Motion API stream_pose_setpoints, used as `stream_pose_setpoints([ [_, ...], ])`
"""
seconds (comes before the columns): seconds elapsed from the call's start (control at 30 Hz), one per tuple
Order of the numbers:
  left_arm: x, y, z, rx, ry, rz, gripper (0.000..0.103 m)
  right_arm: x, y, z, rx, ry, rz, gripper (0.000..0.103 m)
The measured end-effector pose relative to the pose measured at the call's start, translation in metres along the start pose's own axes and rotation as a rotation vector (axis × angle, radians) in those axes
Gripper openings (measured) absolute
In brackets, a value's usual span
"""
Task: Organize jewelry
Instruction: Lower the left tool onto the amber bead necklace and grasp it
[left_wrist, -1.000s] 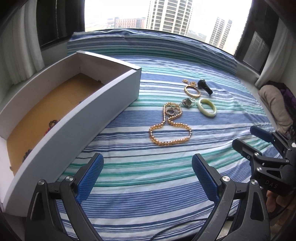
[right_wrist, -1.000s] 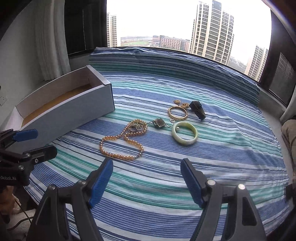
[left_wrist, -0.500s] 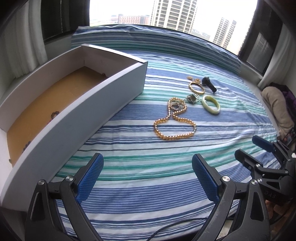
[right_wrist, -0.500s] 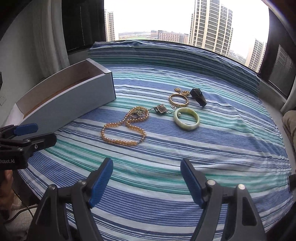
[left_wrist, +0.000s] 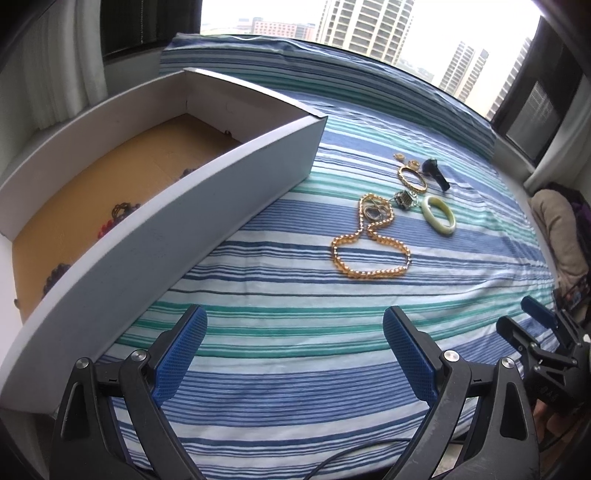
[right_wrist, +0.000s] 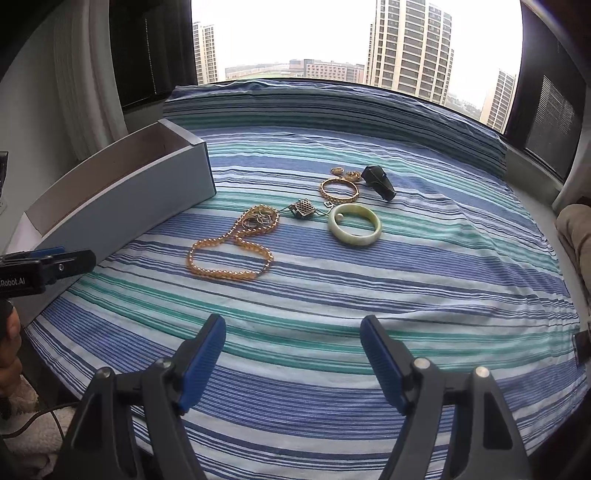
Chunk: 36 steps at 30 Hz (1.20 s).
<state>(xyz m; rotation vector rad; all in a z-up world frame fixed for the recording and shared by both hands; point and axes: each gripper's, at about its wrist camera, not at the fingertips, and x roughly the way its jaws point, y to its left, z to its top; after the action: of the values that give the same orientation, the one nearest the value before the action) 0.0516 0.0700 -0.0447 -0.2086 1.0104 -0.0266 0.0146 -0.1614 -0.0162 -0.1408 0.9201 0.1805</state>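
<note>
- The left gripper (left_wrist: 294, 334) hangs over the near edge of the bed (left_wrist: 295, 387), its blue pads spread wide apart with nothing between them.
- The right gripper (right_wrist: 293, 341) is likewise spread wide and holds nothing, above the near edge of the bed (right_wrist: 424, 295); in the left wrist view it shows at the bed's right edge (left_wrist: 532, 326).
- From the right wrist view, the left gripper (right_wrist: 55, 258) sits at the near left, just beside the near end of the box (right_wrist: 122, 218).
- The box (left_wrist: 207, 206) is a long white tray lying on the left side of the bed, open on top, with a brown floor. A few dark and red beads (left_wrist: 110, 221) lie inside against its near wall.
- The necklace (left_wrist: 369, 243) of gold beads lies on the bed near the middle, to the right of the box and apart from it. Its far loop rests on a small tangle of thin chains (right_wrist: 260, 219).
- Just right of that tangle lies a small latticed pendant (right_wrist: 303, 208).
- The green bangle (right_wrist: 354, 224) lies flat just right of the pendant.
- Behind the bangle lies a gold bracelet (right_wrist: 339, 189), and behind that some small gold pieces (right_wrist: 345, 172), too small to tell apart.
- A dark object (right_wrist: 378, 182) lies just right of the bracelet.
- A brownish bundle (left_wrist: 557, 225) sits off the bed's right edge.
</note>
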Motion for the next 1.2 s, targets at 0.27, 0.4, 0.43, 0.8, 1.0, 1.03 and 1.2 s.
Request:
stream_pose_setpoints([
  [0.27, 0.021, -0.007, 0.013, 0.051, 0.036, -0.025, 0.096, 0.010, -0.010, -0.007, 0.036, 0.036, 0.005, 0.077],
  [0.4, 0.034, -0.029, 0.026, 0.130, 0.045, -0.034, 0.096, 0.011, -0.012, -0.008, 0.041, 0.039, 0.012, 0.077],
  [0.43, 0.036, -0.035, 0.028, 0.143, 0.046, -0.037, 0.096, 0.012, -0.014, -0.008, 0.045, 0.038, 0.013, 0.077],
  [0.8, 0.047, -0.063, 0.024, 0.198, 0.083, -0.066, 0.096, 0.048, -0.082, 0.020, 0.138, 0.016, 0.071, 0.077],
  [1.0, 0.050, -0.053, 0.017, 0.149, 0.110, -0.052, 0.096, 0.105, -0.078, 0.075, -0.010, 0.039, 0.244, 0.071],
  [1.03, 0.048, -0.051, 0.016, 0.143, 0.109, -0.048, 0.096, 0.117, -0.073, 0.084, -0.044, 0.055, 0.252, 0.061],
  [1.2, 0.042, -0.033, 0.014, 0.107, 0.104, -0.023, 0.096, 0.174, -0.061, 0.099, -0.143, 0.150, 0.215, 0.049],
])
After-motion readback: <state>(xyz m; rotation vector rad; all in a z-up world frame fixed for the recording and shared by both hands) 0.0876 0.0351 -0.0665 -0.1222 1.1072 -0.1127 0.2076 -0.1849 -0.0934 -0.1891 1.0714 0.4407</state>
